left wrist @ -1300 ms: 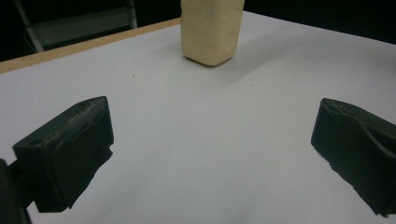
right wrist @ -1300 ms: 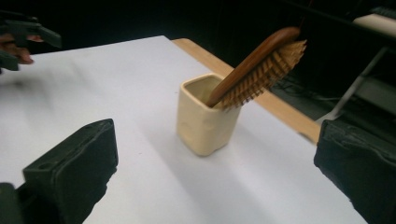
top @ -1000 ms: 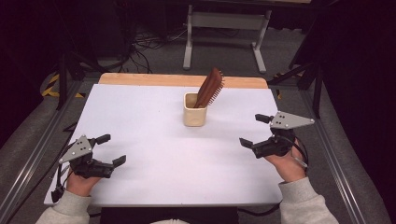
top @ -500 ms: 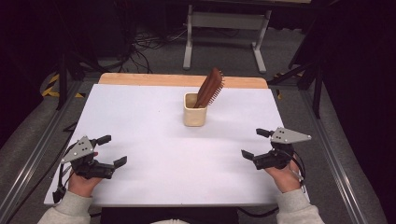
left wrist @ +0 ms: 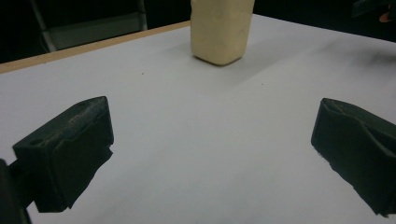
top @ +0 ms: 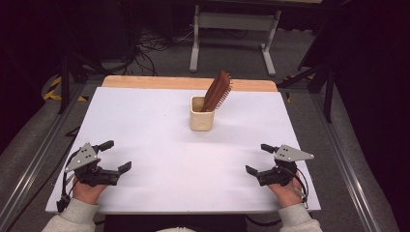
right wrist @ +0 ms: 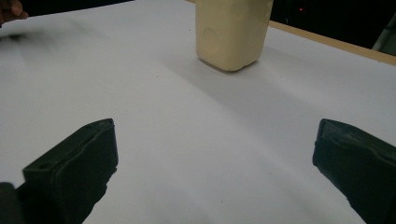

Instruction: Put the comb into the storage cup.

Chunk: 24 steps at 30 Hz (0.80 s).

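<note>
- Right now the left tool [top: 116, 157] and the right tool [top: 257, 159] both rest low at the bottom corners of the high view, jaws spread wide and holding nothing.
- Judging by that, the work on the brown wooden hairbrush [top: 217, 91] looks either finished or not yet begun (the pictures alone cannot settle which); it stands handle-down and tilted toward the upper right in the cream square plastic cup [top: 201, 119].
- That cup sits upper centre of the high view on the white-topped desk [top: 159, 145], well apart from both tools; it shows top centre in the left gripper view [left wrist: 222, 30] and in the right gripper view [right wrist: 232, 32].
- If the brush is to be handled, the next move likely calls for one tool to travel up-frame, rise above the cup's rim and close on the leaning bristle head, while the cup may need steadying, since a slanted pull could tip it.
- Room is generous: bare white surface lies between the tools and the cup, with no clutter.
- Edges to mind: the bare wooden strip [top: 183, 83] along the desk's far edge lies not far behind the cup, and each hand sits near a lower corner, close to the near edge.
</note>
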Each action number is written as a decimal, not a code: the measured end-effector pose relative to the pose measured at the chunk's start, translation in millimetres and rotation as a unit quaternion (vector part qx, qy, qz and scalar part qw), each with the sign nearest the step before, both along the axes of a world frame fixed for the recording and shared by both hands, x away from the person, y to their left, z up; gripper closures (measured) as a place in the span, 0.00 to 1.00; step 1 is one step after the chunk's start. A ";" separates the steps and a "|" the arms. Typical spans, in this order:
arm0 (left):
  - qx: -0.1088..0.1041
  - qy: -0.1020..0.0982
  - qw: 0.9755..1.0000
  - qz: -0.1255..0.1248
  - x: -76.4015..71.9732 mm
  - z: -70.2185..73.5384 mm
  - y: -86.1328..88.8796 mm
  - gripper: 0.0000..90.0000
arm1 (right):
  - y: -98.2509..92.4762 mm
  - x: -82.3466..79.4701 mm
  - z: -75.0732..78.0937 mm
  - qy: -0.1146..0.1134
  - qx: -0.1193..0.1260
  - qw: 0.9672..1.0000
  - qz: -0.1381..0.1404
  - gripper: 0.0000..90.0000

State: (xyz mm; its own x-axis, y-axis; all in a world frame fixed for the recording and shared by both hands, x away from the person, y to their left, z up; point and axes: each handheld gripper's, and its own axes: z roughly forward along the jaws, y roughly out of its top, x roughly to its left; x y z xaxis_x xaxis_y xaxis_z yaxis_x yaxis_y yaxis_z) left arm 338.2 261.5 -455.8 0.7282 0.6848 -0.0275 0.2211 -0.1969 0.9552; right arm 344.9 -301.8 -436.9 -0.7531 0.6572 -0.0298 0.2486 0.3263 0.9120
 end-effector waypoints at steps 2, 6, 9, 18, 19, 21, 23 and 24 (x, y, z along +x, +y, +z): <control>0.001 0.002 1.000 0.004 0.3 -2.8 -0.3 0.00 | 1.1 -2.0 -6.8 0.005 0.016 1.000 -0.001 0.01; -0.003 0.001 1.000 0.009 0.1 -4.0 -0.3 0.00 | 4.2 -3.1 -20.7 0.027 0.017 0.999 0.002 0.01; -0.006 0.003 1.000 0.011 0.3 -4.9 -0.6 0.00 | 8.0 -3.6 -21.4 0.014 0.005 1.000 -0.006 0.01; -0.014 0.020 1.000 0.018 2.6 -6.5 -0.7 0.00 | 4.8 -4.1 -20.7 0.003 0.004 1.000 -0.026 0.01; -0.016 0.019 1.000 0.016 2.7 -6.5 -0.5 0.00 | 4.3 -3.6 -20.5 0.003 0.004 1.000 -0.024 0.01; -0.019 0.020 1.000 0.012 2.4 -6.5 -0.8 0.00 | 3.9 -3.6 -20.1 0.002 0.002 1.000 -0.024 0.01; -0.016 0.017 1.000 0.009 2.2 -6.4 -1.2 0.00 | 2.6 -2.9 -19.8 0.002 0.002 1.000 -0.024 0.01; -0.016 0.018 1.000 0.009 2.0 -6.4 -1.5 0.00 | 2.0 -2.5 -19.5 0.003 0.004 1.000 -0.024 0.02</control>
